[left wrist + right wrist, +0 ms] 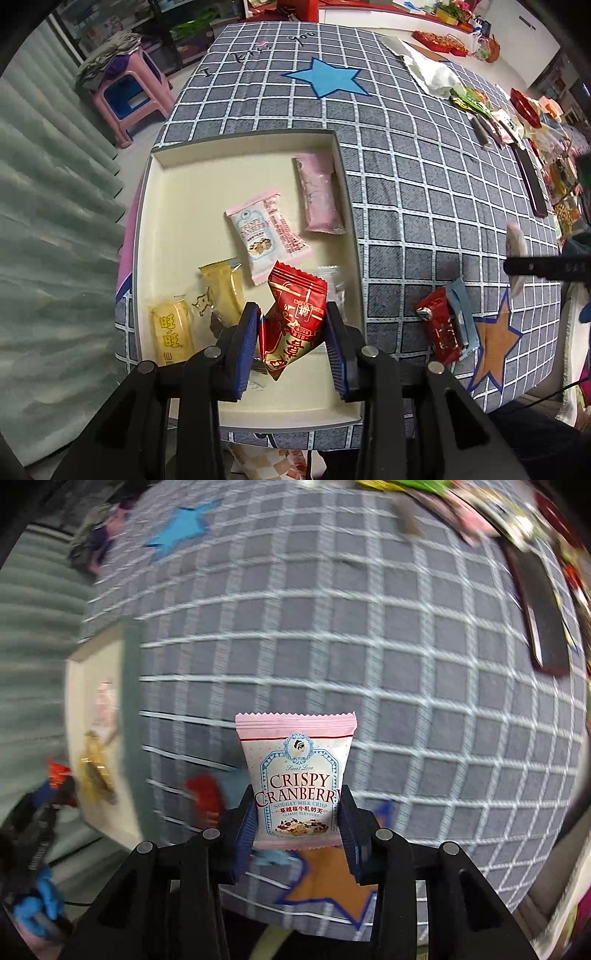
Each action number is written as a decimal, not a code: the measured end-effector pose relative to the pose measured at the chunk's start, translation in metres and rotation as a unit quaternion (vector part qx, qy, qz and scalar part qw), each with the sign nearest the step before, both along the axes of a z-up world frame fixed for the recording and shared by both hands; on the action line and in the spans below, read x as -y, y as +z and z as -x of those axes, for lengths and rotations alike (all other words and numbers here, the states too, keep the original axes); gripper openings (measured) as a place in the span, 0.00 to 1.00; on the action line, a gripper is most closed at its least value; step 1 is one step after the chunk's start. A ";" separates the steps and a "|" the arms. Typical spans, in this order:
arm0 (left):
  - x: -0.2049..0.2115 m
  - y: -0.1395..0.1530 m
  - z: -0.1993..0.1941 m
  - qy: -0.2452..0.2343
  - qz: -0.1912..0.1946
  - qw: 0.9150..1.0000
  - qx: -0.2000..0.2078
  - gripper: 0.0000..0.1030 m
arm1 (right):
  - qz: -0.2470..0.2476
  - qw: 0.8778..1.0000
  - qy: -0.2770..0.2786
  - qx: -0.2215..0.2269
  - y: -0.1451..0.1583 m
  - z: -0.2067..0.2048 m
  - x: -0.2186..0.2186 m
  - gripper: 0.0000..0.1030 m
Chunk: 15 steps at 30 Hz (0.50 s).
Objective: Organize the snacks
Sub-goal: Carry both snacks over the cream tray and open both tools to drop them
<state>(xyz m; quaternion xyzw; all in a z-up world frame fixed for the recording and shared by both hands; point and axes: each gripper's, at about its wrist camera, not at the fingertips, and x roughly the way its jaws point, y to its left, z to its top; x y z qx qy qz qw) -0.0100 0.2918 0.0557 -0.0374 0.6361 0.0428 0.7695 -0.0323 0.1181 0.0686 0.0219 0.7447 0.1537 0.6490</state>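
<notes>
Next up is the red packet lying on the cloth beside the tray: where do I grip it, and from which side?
Come from above and close across the narrow middle of the red packet. It lies flat and long, with a blue packet against its right edge, so seat that finger carefully.

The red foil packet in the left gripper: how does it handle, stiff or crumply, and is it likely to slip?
The red foil packet looks crumply: it is creased and buckled between the left gripper fingers. Probably light, being small and puffy. Its glossy foil could slip, though ribbed pads should help.
</notes>
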 end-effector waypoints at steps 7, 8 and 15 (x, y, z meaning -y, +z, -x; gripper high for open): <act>-0.020 -0.007 0.005 0.018 0.011 1.000 0.004 0.37 | -0.047 0.996 0.069 0.012 0.026 0.013 -0.084 0.42; -0.023 -0.009 0.006 0.022 0.013 1.000 0.004 0.37 | -0.053 0.995 0.081 0.013 0.028 0.014 -0.100 0.41; -0.044 -0.023 0.016 0.050 0.022 0.999 -0.003 0.38 | -0.077 0.984 0.158 0.004 0.036 0.035 -0.198 0.42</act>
